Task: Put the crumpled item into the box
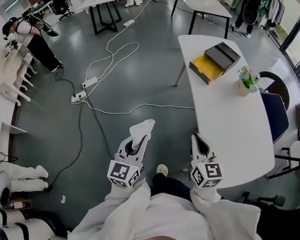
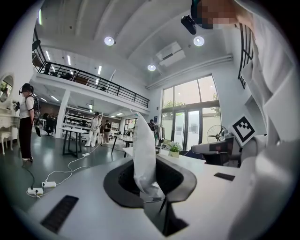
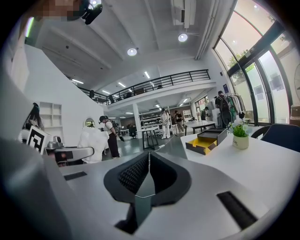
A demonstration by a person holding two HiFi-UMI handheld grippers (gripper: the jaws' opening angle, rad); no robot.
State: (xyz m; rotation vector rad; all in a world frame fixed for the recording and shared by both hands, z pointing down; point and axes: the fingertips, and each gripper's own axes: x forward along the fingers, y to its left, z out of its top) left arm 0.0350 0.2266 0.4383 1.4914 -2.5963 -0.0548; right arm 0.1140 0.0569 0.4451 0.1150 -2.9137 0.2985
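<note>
Crumpled tissue (image 1: 142, 127) is pinched upright by the jaws of the left gripper (image 1: 138, 141), ready for the open box (image 1: 214, 61) at upper right. Jaws of the right gripper (image 1: 199, 143) are clenched on nothing, unneeded.

On the white table (image 1: 234, 131), toward its far end, an open box (image 1: 214, 62) with yellow lining and, near it, a small flower pot (image 1: 244, 83); across the grey floor (image 1: 142, 81), looping white cables (image 1: 113, 55) and power strips (image 1: 90, 82).

Table and gripper layout.
The box (image 1: 214, 62) is lying on the table (image 1: 234, 131) beside the plant (image 1: 246, 82); the crumpled item (image 1: 142, 127) is sitting in the left gripper (image 1: 137, 141).
</note>
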